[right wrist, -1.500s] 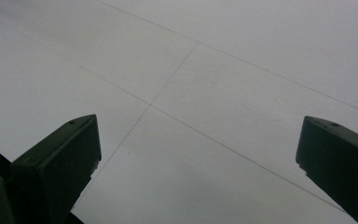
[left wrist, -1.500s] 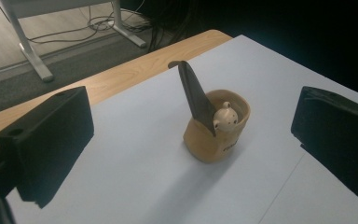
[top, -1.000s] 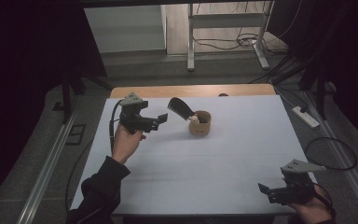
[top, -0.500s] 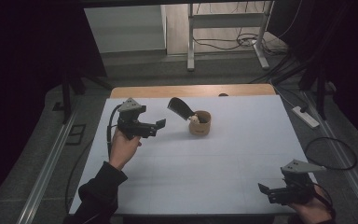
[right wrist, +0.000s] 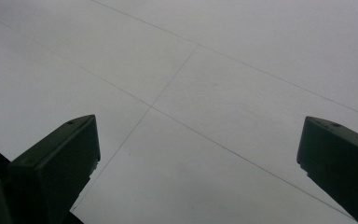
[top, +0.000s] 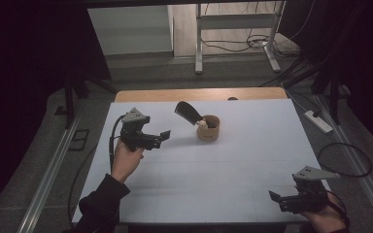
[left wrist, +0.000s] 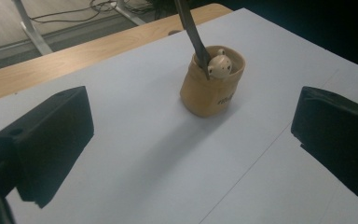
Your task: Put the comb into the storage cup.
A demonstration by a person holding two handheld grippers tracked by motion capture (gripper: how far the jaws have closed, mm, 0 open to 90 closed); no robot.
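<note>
We see the left gripper held above the table just to the left of the tan cup, its jaws spread wide with nothing between them. In the left gripper view the cup stands ahead of the gap between the jaws, apart from both, with bare white surface between it and them. A dark flat tool leans out of the cup toward the upper left, and a small pale round object sits in the cup's mouth beside it.

Well away from the cup, toward the near right corner of the table, we see the right gripper, low over the surface and close to the near edge. Its jaws also stand wide and empty; the right gripper view looks down on plain white sheet crossed by thin lines.

Beyond the cup, a strip of wooden edge borders the far side of the table. Broad bare surface lies right of the cup and toward the near edge.
</note>
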